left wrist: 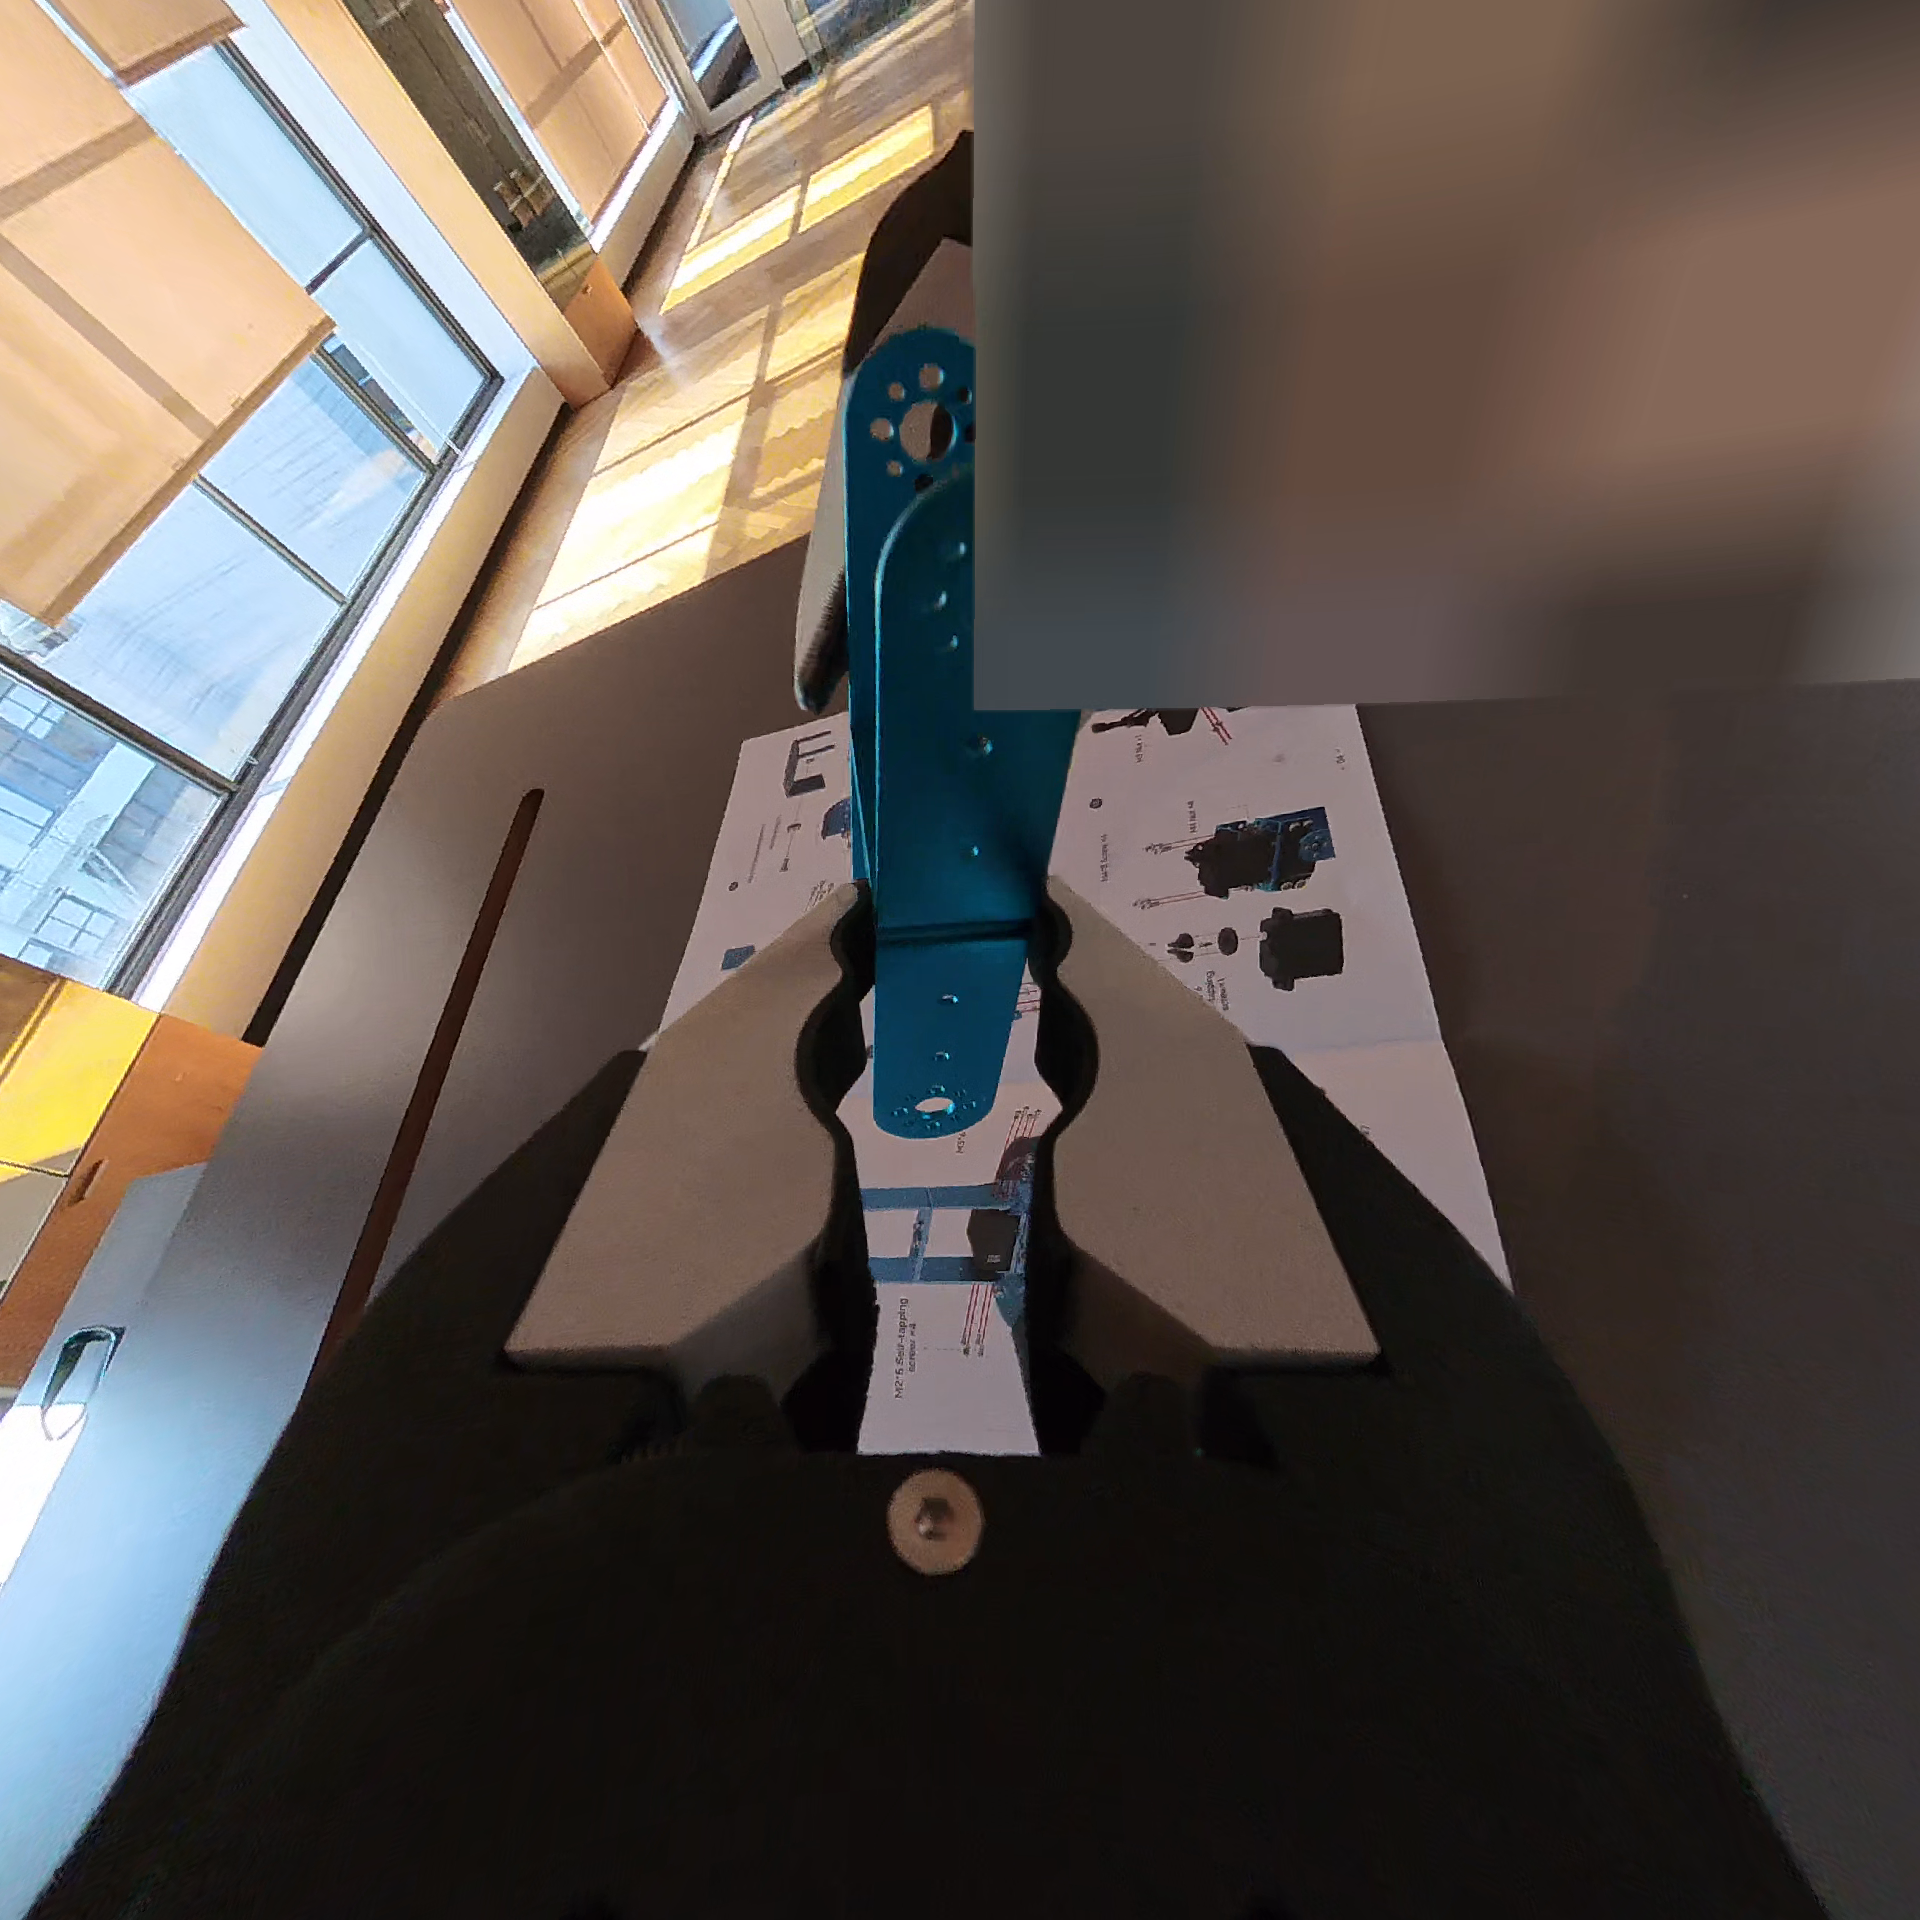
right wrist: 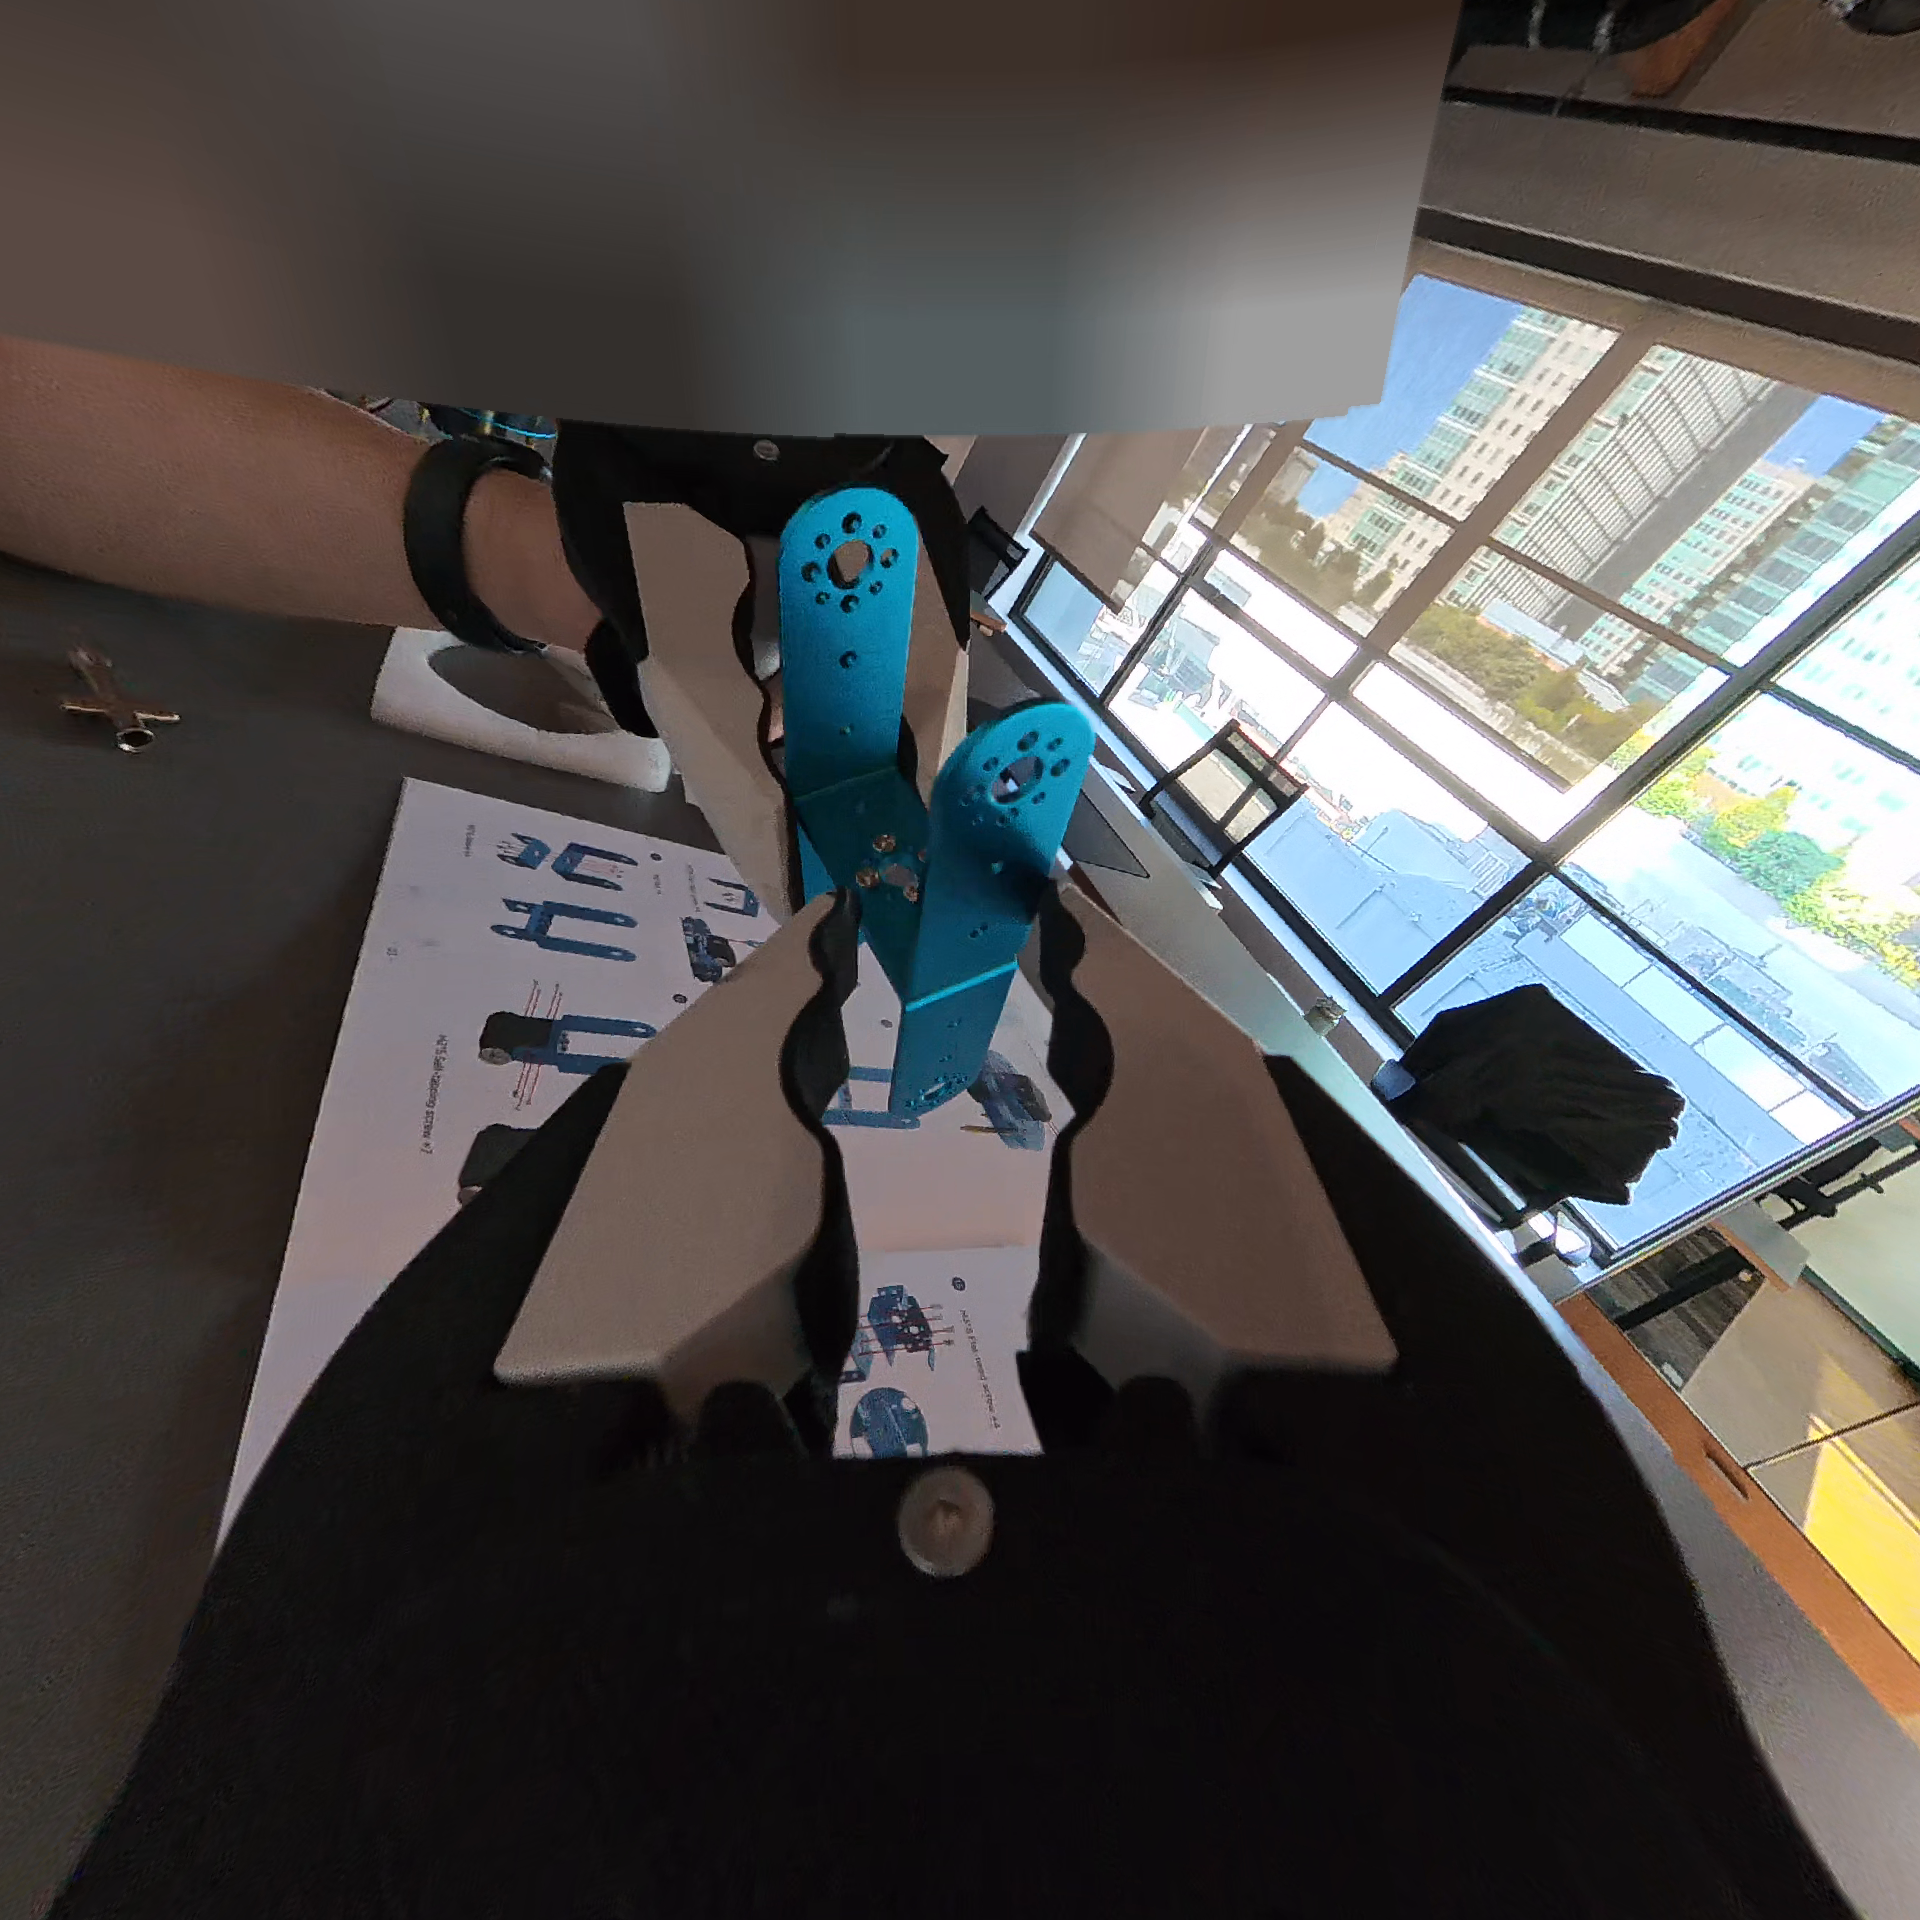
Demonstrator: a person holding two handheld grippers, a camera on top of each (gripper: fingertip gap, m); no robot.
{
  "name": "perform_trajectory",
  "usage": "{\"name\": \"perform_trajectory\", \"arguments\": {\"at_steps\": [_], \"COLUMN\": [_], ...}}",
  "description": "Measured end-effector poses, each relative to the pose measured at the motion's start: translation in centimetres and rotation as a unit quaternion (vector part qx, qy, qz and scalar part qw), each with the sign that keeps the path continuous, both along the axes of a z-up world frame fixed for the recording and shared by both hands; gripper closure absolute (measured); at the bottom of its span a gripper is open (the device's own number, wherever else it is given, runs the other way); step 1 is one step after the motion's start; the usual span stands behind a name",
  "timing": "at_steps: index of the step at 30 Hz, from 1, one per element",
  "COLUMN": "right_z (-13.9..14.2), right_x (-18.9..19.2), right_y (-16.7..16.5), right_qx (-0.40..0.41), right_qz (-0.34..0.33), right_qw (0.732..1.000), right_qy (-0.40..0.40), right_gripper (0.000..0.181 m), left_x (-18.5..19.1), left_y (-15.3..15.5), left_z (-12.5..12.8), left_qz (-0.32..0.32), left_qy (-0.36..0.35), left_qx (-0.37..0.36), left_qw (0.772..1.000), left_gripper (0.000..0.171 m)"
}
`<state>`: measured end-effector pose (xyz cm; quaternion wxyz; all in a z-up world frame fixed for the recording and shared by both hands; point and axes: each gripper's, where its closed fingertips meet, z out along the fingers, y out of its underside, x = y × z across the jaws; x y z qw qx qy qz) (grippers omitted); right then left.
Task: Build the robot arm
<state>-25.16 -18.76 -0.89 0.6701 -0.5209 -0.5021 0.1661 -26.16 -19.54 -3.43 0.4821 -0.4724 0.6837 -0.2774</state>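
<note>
At the left, the left hand-held gripper (left wrist: 953, 899) is clamped across the fold of a blue bracket (left wrist: 951, 987), a perforated metal strip. The strip's long axis runs straight ahead along the fingers: a short round-ended flap points back toward the camera and a longer arm reaches away. It is held above an instruction sheet (left wrist: 1299, 914) lying on the dark bench (left wrist: 1662, 1039). Facing it from the far side, the right hand-held gripper (right wrist: 940, 909) appears pinched on a second blue bracket (right wrist: 971, 935). That one lies just right of the first and tilts rightward, and the two pieces touch near some brass-coloured fasteners (right wrist: 883, 868). Each tool is nearest its own bracket, with the meeting point between them. Whether the brackets are actually fastened together cannot be told. A blurred patch hides the right side of the far arm and most of the opposite tool in the left wrist view. Further left on the bench lie a cross-shaped metal tool (right wrist: 114, 707) and a white foam piece (right wrist: 499, 717), both well apart from the grip.
</note>
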Motion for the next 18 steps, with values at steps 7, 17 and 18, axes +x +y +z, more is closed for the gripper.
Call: {"name": "perform_trajectory", "arguments": {"at_steps": [7, 17, 18], "right_z": [-1.2, -1.2, -1.0], "right_x": [-0.1, -1.1, -1.1], "right_y": [-0.4, -1.8, -1.9], "right_qx": [-0.056, -0.018, -0.004], "right_qz": [0.032, 0.052, 0.048], "right_qw": [0.998, 0.998, 0.998], "right_qy": [-0.012, -0.037, -0.042], "right_gripper": [0.143, 0.155, 0.155], "left_x": [-0.1, -0.5, -0.5], "left_y": [-1.3, -3.3, -3.4], "left_z": [0.8, 1.6, 1.8], "left_qz": [-0.039, -0.096, -0.096], "left_qy": [-0.013, -0.034, -0.038], "left_qx": [-0.078, -0.038, -0.023], "left_qw": [0.996, 0.994, 0.994], "left_gripper": [0.144, 0.144, 0.144]}}
